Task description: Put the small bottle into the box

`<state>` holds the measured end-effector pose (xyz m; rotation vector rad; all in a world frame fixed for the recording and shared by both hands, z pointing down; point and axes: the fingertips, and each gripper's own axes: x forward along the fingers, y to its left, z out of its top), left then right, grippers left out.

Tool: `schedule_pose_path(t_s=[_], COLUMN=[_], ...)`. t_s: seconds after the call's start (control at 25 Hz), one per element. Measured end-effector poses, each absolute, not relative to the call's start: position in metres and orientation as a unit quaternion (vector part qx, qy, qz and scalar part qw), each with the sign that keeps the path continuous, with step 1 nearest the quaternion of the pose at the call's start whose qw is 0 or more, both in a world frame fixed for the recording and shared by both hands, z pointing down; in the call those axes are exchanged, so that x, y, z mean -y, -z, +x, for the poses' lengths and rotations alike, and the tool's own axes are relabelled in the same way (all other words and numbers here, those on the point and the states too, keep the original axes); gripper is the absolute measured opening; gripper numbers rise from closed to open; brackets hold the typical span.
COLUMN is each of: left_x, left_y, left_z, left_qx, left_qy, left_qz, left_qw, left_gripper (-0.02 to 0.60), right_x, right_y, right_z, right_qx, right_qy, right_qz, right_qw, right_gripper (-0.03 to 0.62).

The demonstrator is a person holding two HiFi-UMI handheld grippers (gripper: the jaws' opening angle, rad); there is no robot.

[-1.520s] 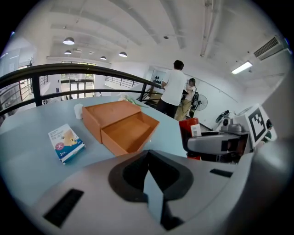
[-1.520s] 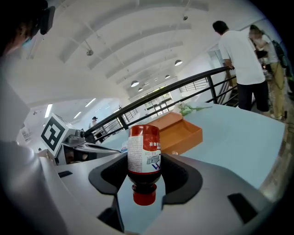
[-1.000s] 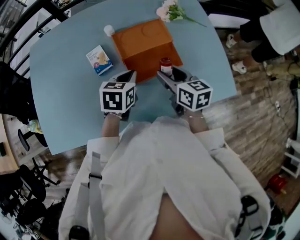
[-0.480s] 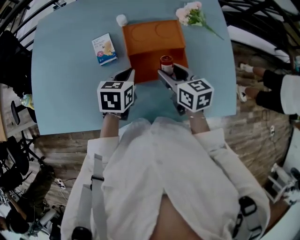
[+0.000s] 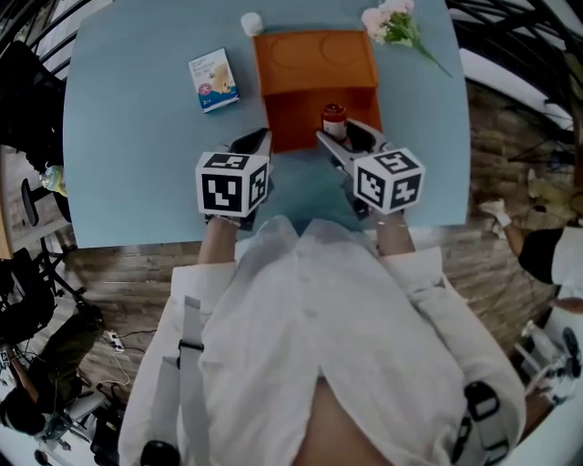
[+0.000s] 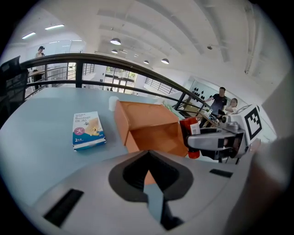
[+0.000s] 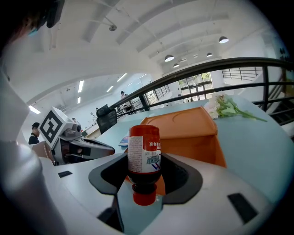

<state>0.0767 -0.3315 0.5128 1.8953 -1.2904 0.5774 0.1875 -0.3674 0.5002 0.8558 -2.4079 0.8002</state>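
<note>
An orange box (image 5: 314, 68) lies on the blue table (image 5: 137, 155) with its open side facing me. My right gripper (image 5: 342, 144) is shut on the small bottle (image 5: 333, 118), a red bottle with a white label, just at the box's open front right. In the right gripper view the bottle (image 7: 144, 158) hangs cap down between the jaws, with the box (image 7: 188, 131) behind it. My left gripper (image 5: 256, 146) is shut and holds nothing, at the box's front left corner. The left gripper view shows the box (image 6: 147, 128) ahead and the bottle (image 6: 189, 131) to the right.
A small blue and white carton (image 5: 214, 80) lies left of the box. A white cap-like object (image 5: 251, 24) sits at the box's back left corner, and a sprig of flowers (image 5: 396, 23) at its back right. The table's near edge runs just under my grippers.
The head view has swung, so the table and box sit squarer in it. Both grippers stay close to the box's open front, the right one still shut on the bottle.
</note>
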Motion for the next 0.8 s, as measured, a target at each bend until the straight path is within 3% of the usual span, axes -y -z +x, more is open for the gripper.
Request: schedule_pose_path(t_s=[0.8], left_x=[0.337], left_y=[-0.518], left_z=[0.081], left_qx=[0.457], left_qy=[-0.225], left_qz=[0.762], left_qw=[0.401], left_gripper=[0.003], right_x=[0.375], right_y=[-0.509], right_z=[0.176], right_qx=[0.87], right_qy=[-0.23], right_qz=[0.292], right_qw=[0.324], right_gripper=[0.209])
